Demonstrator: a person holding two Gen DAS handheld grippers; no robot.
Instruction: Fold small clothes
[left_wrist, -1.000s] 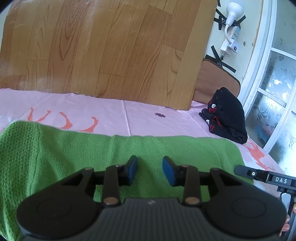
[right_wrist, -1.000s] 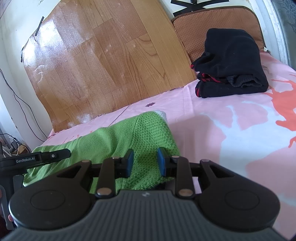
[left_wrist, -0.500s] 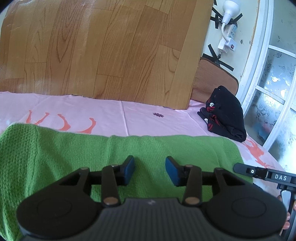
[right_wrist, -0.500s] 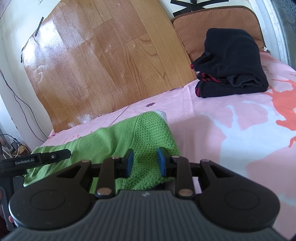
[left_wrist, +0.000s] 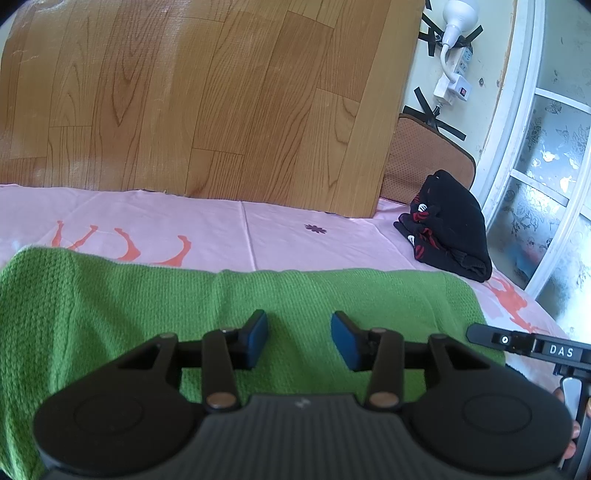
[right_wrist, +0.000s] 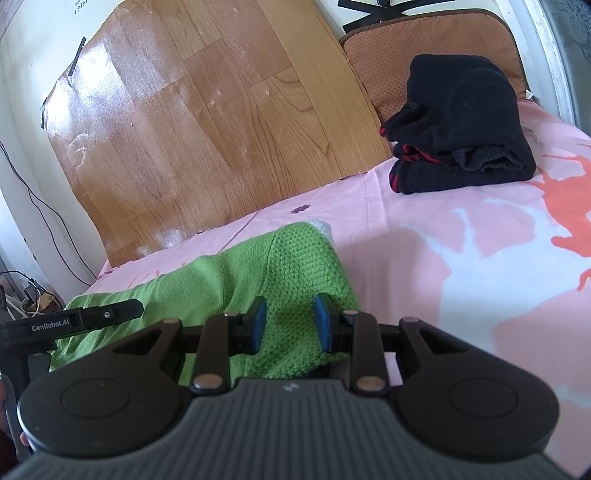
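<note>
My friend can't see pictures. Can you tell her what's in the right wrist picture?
A right hand-held gripper hovers over a green knitted garment lying on a pink bedsheet, blue pads slightly apart. Behind sit folded black clothes, a brown cushion and a wood-look board.

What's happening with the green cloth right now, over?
Left gripper open, jaws just widened, nothing pinched. Right gripper straddling a raised fold of the green cloth; grip unclear. Black clothes piled well clear. Nothing in the way.

Nubbly green knit cloth (left_wrist: 147, 295) on smooth pink sheet (left_wrist: 295, 240)
</note>
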